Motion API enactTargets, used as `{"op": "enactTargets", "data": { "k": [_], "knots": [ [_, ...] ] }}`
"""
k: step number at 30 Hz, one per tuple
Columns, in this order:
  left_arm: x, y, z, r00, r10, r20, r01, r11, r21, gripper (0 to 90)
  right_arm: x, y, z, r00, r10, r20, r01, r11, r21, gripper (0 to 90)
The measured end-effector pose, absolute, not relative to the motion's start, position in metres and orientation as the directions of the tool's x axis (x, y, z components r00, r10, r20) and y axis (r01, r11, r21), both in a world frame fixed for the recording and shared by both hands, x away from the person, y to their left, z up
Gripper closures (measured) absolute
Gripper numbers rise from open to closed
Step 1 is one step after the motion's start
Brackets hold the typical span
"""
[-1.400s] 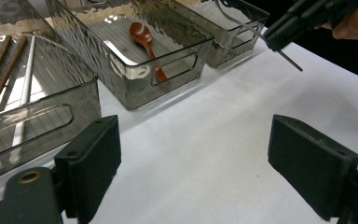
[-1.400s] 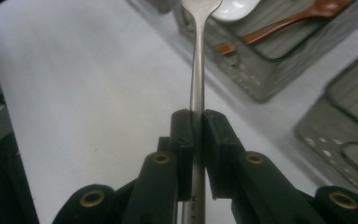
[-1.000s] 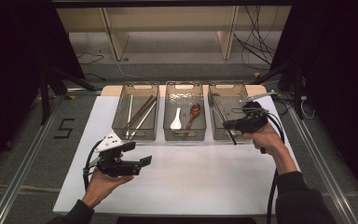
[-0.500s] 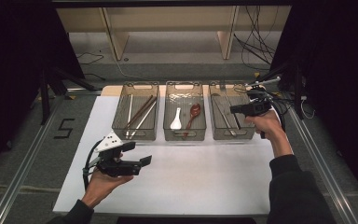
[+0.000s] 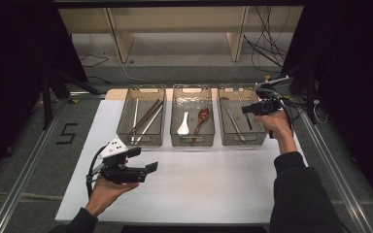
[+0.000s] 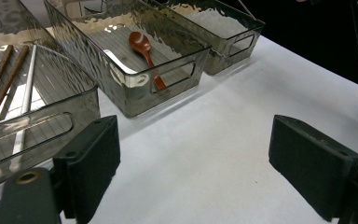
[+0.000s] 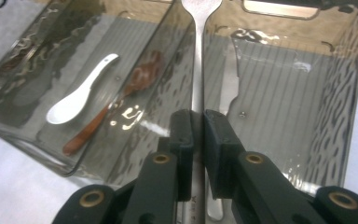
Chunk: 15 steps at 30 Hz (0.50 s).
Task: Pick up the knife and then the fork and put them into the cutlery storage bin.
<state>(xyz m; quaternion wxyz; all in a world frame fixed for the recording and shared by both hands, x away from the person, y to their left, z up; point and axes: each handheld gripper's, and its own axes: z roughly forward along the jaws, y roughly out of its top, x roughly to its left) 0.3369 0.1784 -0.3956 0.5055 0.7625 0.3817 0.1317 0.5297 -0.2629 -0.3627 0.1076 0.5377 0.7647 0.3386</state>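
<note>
Right gripper view: right gripper [image 7: 195, 122] is clenched on a fork [image 7: 196, 79] by its handle, over the wall between the right bin [image 7: 349, 93] and the middle bin [image 7: 37, 128] at 10 o'clock. Released here, the fork could catch that wall or drop among the spoons. Left gripper [image 6: 193, 163] hangs released above the counter [image 6: 223, 140].

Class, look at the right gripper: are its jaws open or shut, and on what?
Shut. In the right gripper view, the right gripper has its jaws pressed on a metal utensil's handle above the right bin.
</note>
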Motion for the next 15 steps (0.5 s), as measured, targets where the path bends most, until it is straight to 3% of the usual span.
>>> {"op": "enactTargets", "data": {
  "k": [15],
  "knots": [
    [0.336,0.178,-0.395,0.674,0.716,-0.181,0.445,-0.199,0.873,16.0,0.539,-0.266,-0.376,-0.329,0.929,0.167,0.782,0.17,0.599,82.8]
  ]
}}
